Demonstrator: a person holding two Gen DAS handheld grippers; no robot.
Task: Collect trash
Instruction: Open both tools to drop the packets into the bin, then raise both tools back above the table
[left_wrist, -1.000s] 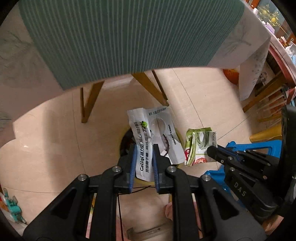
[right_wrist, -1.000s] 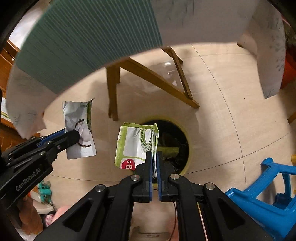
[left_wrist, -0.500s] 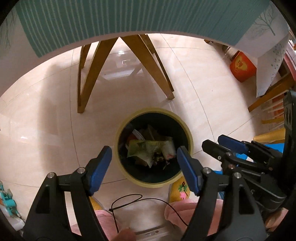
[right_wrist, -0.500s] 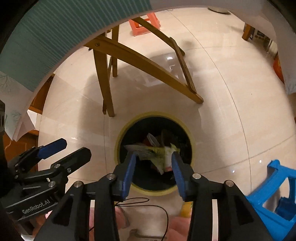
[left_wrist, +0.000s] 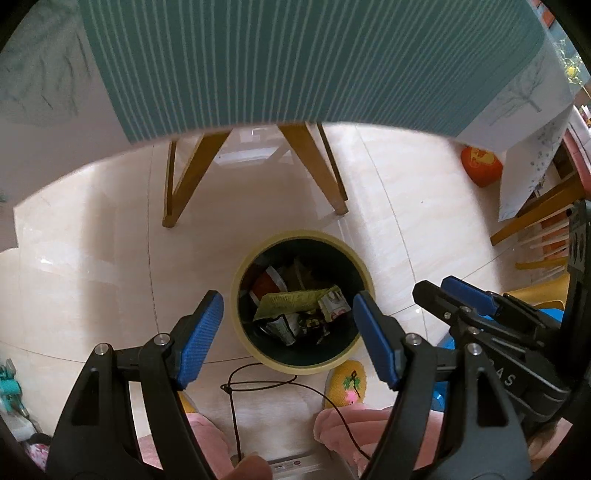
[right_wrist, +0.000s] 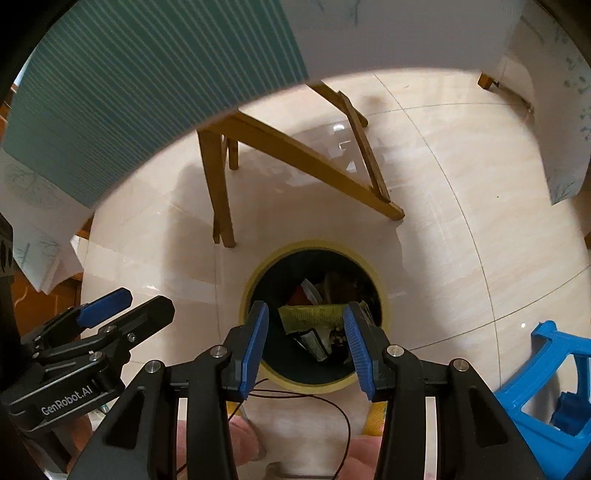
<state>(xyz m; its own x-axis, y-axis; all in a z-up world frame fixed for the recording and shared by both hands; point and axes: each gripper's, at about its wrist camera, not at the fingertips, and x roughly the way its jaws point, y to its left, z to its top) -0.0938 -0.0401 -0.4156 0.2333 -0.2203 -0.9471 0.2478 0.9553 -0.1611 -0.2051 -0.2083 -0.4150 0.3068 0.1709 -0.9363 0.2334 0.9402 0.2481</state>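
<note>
The wrappers (left_wrist: 295, 301) lie inside the yellow-rimmed bin (left_wrist: 258, 360) on the floor below me. My left gripper (left_wrist: 288, 334) and right gripper (right_wrist: 304, 343) both gape empty. The loose cable (left_wrist: 258, 384) near the rim could snag my fingers.

Glossy cream floor tiles (left_wrist: 92, 266) spread beneath a table draped in a teal striped cloth (left_wrist: 295, 62), its slanted wooden legs (right_wrist: 295, 155) standing under the cloth. A blue plastic stool (right_wrist: 546, 373) sits right of the legs, and an orange round object (left_wrist: 480, 166) lies beyond the cloth's right corner.
</note>
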